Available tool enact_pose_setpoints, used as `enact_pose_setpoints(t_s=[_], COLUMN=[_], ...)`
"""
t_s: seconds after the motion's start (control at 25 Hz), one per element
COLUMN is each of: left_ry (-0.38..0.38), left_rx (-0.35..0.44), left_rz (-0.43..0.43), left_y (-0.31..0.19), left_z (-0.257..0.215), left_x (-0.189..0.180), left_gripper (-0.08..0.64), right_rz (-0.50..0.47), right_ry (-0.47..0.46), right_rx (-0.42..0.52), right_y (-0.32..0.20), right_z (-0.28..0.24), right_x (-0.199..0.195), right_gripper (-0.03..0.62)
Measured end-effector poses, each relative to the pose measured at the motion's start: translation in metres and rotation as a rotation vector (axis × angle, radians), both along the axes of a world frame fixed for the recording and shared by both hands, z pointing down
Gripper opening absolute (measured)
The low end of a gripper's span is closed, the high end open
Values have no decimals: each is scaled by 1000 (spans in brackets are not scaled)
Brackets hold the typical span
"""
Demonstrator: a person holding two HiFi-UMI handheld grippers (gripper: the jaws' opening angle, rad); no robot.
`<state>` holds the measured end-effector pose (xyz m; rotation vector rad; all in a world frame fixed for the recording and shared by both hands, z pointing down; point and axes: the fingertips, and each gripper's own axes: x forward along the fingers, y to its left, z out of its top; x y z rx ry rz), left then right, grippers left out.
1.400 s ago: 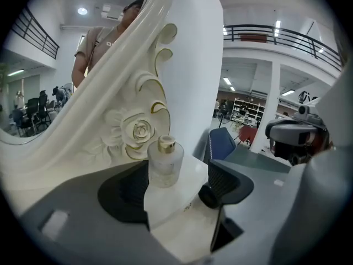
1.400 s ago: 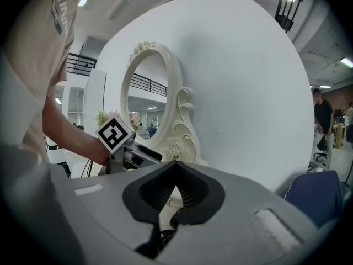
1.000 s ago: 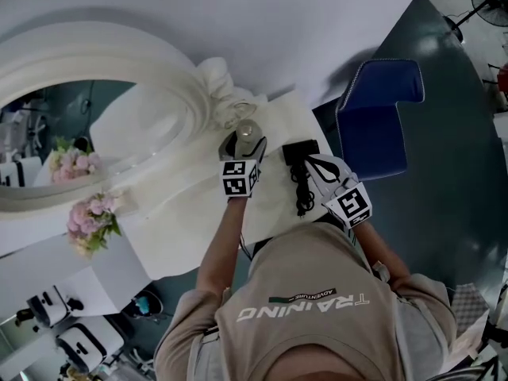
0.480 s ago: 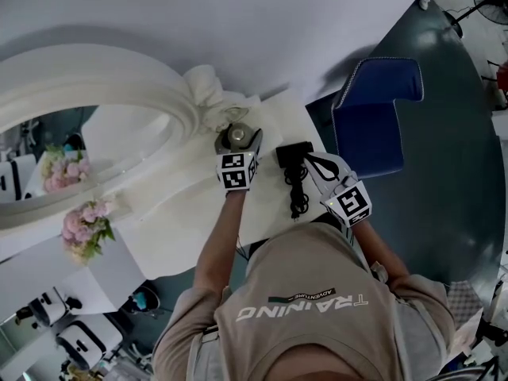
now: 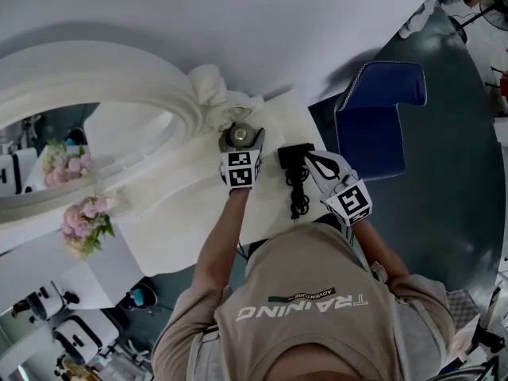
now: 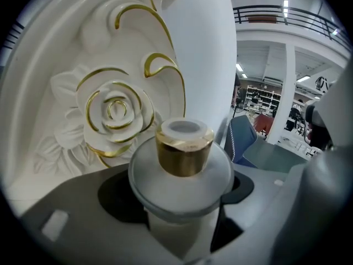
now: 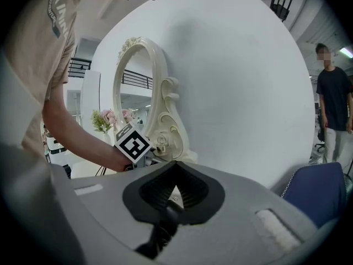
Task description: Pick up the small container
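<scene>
Now we clamp left gripper (image 6: 182,206) on frosted gold-capped bottle (image 6: 183,150), beside mirror frame's carved rose (image 6: 116,112); right gripper (image 7: 174,195) clenched, empty.

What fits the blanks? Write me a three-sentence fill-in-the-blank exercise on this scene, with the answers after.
The left gripper is shut on the small container, whose cap is ____ in colour.
Behind it, the white mirror frame bears a carved ____ with gilt edges.
In the head view, the chair beside the table is ____.
Missing words: gold; rose; blue.
</scene>
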<state>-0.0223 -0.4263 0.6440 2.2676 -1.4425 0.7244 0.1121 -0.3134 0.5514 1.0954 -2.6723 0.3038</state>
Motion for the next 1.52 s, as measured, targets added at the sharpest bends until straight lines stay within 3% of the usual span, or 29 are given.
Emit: enact_pose_setpoints(t_s=[0.32, 0.56, 0.84, 1.52], left_ry=[-17, 8, 48, 96], left_rx=[18, 30, 59, 66], left_rz=[61, 96, 121, 87], left_y=[9, 31, 61, 137], left_z=[-2, -18, -49, -82], left_x=[3, -1, -13, -68], left_gripper=[357, 356, 356, 356], right_rz=[11, 24, -9, -81], right_ry=[16, 30, 18, 21], right_rx=[22, 32, 65, 127], right_y=[6, 13, 20, 37], right_z=[-10, -15, -26, -53], right_x=[0, 2, -22, -65], right_gripper=[3, 3, 3, 3])
